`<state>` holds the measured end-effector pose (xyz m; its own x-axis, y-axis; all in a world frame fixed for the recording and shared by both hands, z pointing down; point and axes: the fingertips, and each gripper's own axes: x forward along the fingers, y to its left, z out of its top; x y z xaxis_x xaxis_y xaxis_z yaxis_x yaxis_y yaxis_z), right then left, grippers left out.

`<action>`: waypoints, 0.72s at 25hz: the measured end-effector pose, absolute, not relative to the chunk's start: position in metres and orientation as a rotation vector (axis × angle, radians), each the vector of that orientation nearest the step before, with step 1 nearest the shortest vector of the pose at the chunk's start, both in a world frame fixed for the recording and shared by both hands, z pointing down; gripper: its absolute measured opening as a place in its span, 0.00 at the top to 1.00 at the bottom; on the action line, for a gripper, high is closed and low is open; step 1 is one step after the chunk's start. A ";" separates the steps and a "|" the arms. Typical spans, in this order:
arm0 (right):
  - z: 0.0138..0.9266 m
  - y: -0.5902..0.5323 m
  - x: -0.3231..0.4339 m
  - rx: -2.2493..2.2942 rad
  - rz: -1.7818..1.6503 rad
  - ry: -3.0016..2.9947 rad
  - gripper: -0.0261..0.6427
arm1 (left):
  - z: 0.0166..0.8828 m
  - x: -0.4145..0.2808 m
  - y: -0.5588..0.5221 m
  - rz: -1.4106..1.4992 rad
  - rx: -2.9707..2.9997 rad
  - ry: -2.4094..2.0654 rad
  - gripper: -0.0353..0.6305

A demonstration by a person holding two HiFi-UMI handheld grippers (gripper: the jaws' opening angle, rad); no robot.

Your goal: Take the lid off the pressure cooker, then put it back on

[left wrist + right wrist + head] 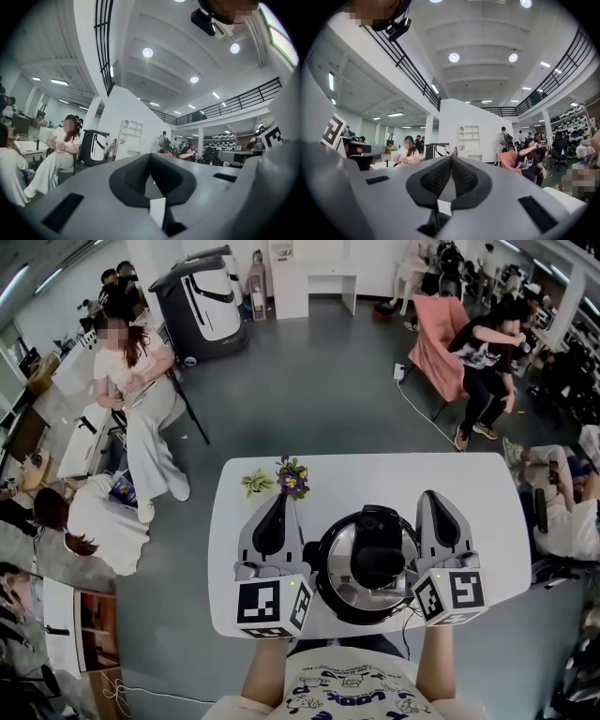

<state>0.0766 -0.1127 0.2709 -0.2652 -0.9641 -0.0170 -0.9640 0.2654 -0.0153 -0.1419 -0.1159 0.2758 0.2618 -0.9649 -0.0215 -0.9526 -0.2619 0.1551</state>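
Surface: a white table [469, 493] with rounded corners, standing on a grey floor [309, 381].
Plants: a small green plant [256, 482] and a purple-flowered plant [292, 476], side by side at 11 o'clock on the table.
Room: a large open hall. From the table, a seated person [141, 399] in pale clothes is at 10 o'clock, a black-and-white machine [202, 301] at 11 o'clock, a white shelf unit [314, 277] at 12 o'clock and a pink chair [439, 338] at 1 o'clock.
Overhead: a high white ceiling with round lamps [147, 52] and a railed gallery [243, 101].
Cooker [367, 563]: round and black-rimmed, at 6 o'clock on the table, near the wearer's edge.
Lid [342, 554]: seated on the cooker, with a black handle [378, 563] at its centre.
Left gripper [279, 495]: at 9 o'clock of the cooker, just beside its rim and pointing to 12 o'clock. Contact cannot be told.
Left fingers [131, 180]: clenched, pads meeting along one line, nothing between them.
Right gripper [429, 493]: at 3 o'clock of the cooker, just beside its rim and pointing to 12 o'clock. Contact cannot be told.
Right fingers [436, 178]: clenched, ribbed pads pressed together, nothing between them.
Cooker relative to fingers: it lies between the two grippers. Both sets of fingertips reach just past its far rim, clear of the lid and handle.
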 end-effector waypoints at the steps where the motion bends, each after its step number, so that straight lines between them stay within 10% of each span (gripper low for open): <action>1: 0.270 -0.113 0.077 -1.891 -0.003 2.477 0.94 | 0.275 -0.142 -0.116 -0.168 2.404 -1.837 0.93; 18: 0.276 -0.113 0.071 -1.882 -0.035 2.515 0.94 | 0.276 -0.139 -0.113 -0.163 2.402 -1.825 0.93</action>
